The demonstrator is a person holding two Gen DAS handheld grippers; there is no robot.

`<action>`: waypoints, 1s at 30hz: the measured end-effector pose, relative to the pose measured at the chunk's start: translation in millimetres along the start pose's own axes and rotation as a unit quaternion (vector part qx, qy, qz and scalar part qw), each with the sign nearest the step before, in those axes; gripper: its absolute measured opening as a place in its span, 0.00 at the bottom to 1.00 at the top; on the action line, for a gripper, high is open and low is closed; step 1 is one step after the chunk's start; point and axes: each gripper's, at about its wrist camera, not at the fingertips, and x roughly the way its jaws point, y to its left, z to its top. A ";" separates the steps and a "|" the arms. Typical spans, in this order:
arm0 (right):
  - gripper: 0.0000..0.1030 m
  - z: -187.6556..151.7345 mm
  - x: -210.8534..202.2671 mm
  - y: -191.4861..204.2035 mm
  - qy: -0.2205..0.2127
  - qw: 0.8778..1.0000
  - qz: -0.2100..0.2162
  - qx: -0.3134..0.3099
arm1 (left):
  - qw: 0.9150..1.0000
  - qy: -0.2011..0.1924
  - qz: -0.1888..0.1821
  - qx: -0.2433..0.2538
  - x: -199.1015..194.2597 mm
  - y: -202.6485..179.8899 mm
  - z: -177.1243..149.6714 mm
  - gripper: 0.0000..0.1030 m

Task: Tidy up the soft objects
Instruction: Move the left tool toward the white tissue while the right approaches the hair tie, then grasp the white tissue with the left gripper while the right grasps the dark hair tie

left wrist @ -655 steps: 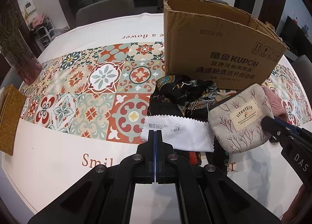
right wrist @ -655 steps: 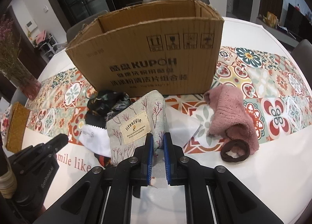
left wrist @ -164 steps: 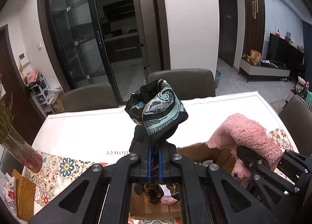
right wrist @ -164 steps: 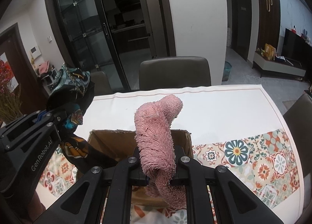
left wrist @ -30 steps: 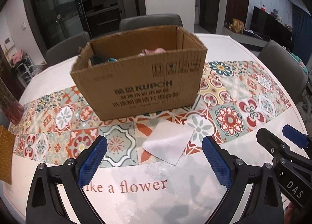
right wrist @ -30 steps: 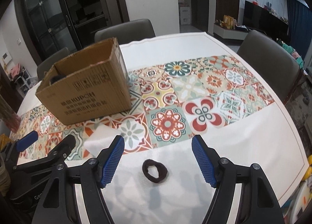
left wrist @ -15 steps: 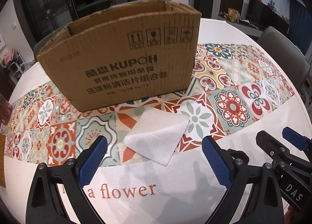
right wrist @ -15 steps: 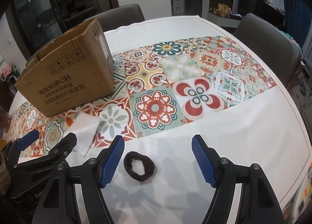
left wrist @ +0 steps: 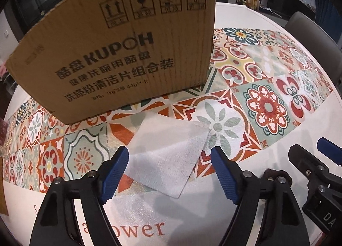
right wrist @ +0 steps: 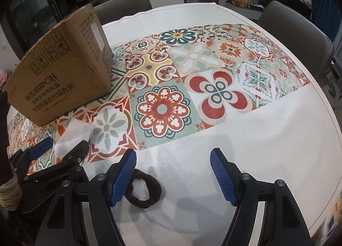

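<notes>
White tablecloth (right wrist: 267,128) with a band of bright tile patterns covers the table, and the cardboard box (left wrist: 119,53) stands on that band. Just in front of the box we see a white cloth (left wrist: 168,160) lying flat. Our left gripper (left wrist: 170,171) has its jaws spread over the cloth, having just been closing, not yet pinching it. Farther from the box, a dark hair tie (right wrist: 143,190) lies by the left finger of our right gripper (right wrist: 173,173), jaws spread, empty.
</notes>
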 end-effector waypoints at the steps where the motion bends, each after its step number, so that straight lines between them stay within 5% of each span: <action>1: 0.70 0.2 1.4 -0.3 0.002 1.000 0.000 0.000 | 1.000 0.003 -0.001 0.002 2.5 -1.4 0.2 0.77; 12: 0.70 3.3 12.2 1.0 0.012 1.000 0.000 0.000 | 1.000 0.011 -0.002 0.009 17.8 -2.9 2.0 0.66; 21: 0.71 4.2 10.9 8.1 0.011 1.000 -0.001 -0.006 | 1.000 0.014 0.007 0.011 13.8 4.8 2.3 0.12; 30: 0.71 0.2 -0.7 17.4 0.003 1.000 0.000 -0.014 | 1.000 0.016 0.012 -0.008 -4.9 20.7 -8.6 0.08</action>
